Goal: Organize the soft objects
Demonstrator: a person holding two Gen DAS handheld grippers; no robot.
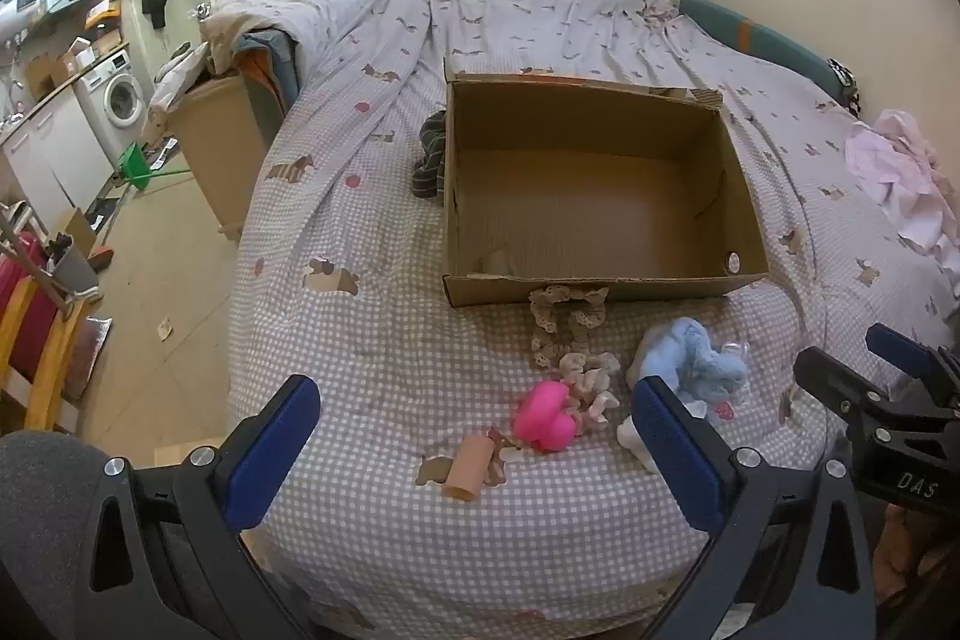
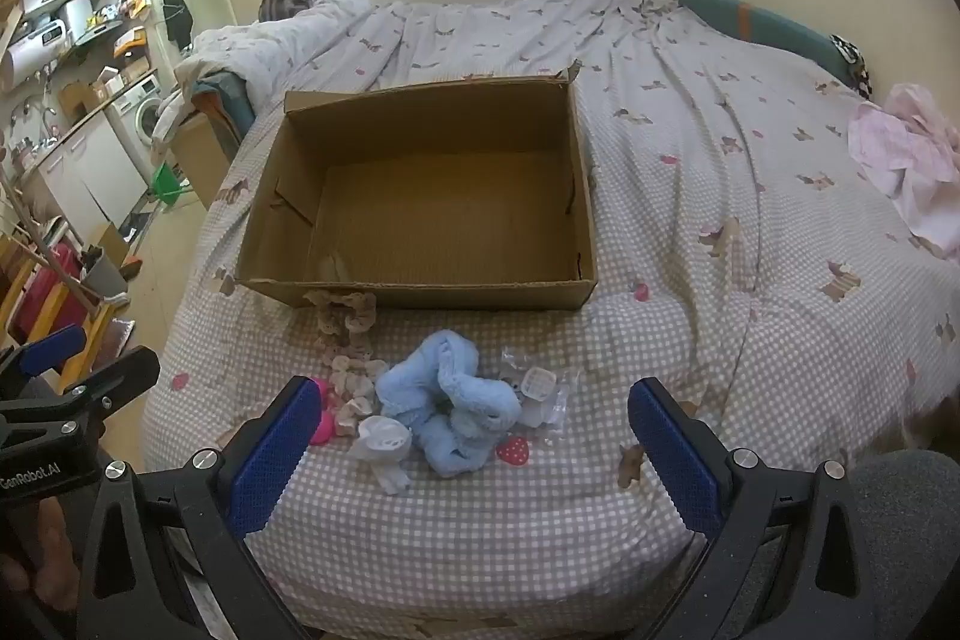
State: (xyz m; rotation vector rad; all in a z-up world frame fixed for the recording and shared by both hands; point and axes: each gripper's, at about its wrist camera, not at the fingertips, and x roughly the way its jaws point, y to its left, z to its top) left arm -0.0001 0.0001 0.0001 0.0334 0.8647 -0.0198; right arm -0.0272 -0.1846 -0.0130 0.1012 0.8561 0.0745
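While both grippers are hovering low over the near edge of the bed [image 1: 372, 340], the left gripper [image 1: 474, 448] is holding its blue-padded fingers spread wide with nothing between them, and the right gripper [image 2: 474, 445] is doing the same. Lying just ahead of the fingers is a small heap of soft things: a pink heart-shaped toy [image 1: 547, 415] and a tan roll [image 1: 471, 472] are sitting almost squarely between the left gripper's fingers, while a fluffy blue piece [image 2: 447, 400] is bunching up ahead of the right gripper, left of its centre line, with a white knit item [image 2: 381, 445] touching its near-left side and crinkled clear packaging [image 2: 540, 388] beside it. A string of beige lace scrunchies [image 1: 570, 340] is running its long axis away from the fingers, its far end touching the front wall of the cardboard box [image 1: 600, 289], which is standing open and looks empty. The toy looks nearer the left gripper, the blue piece nearer the right. Farther off, pink cloth [image 2: 906, 154] is lying crumpled at the right.
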